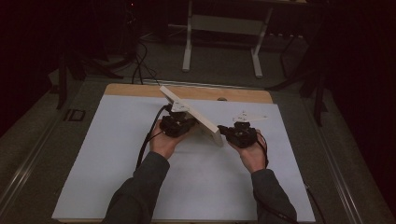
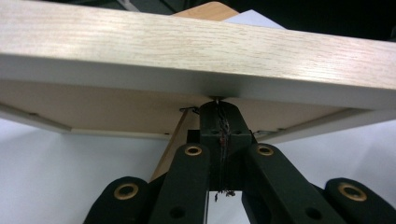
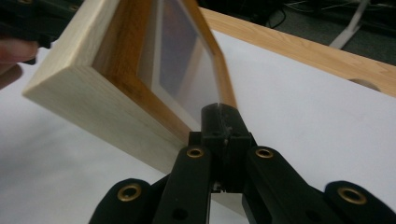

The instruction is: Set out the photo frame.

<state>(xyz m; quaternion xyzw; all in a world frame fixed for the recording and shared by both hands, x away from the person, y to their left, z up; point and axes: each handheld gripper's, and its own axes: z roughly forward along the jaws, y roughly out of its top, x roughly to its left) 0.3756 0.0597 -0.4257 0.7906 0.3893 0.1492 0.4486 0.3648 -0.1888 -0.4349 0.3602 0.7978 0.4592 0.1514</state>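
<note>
Left tongs [image 1: 183,122]: black jaws pressed together, pinching the back edge of the picture frame [image 1: 191,114]; seen up close in the left gripper view [image 2: 219,112]
Right tongs [image 1: 228,131]: jaws drawn close on the frame's lower corner; seen up close in the right gripper view [image 3: 219,112]
Frame material: pale wood with visible grain, flat rectangular moulding, a glossy pane in front, brown board backing
Frame position: held tilted above the white sheet [image 1: 116,154] covering the tabletop [image 1: 140,90], between both hands
Long axis: runs from far left down to near right in the high view
Tabletop edge: light wood, smooth
</note>
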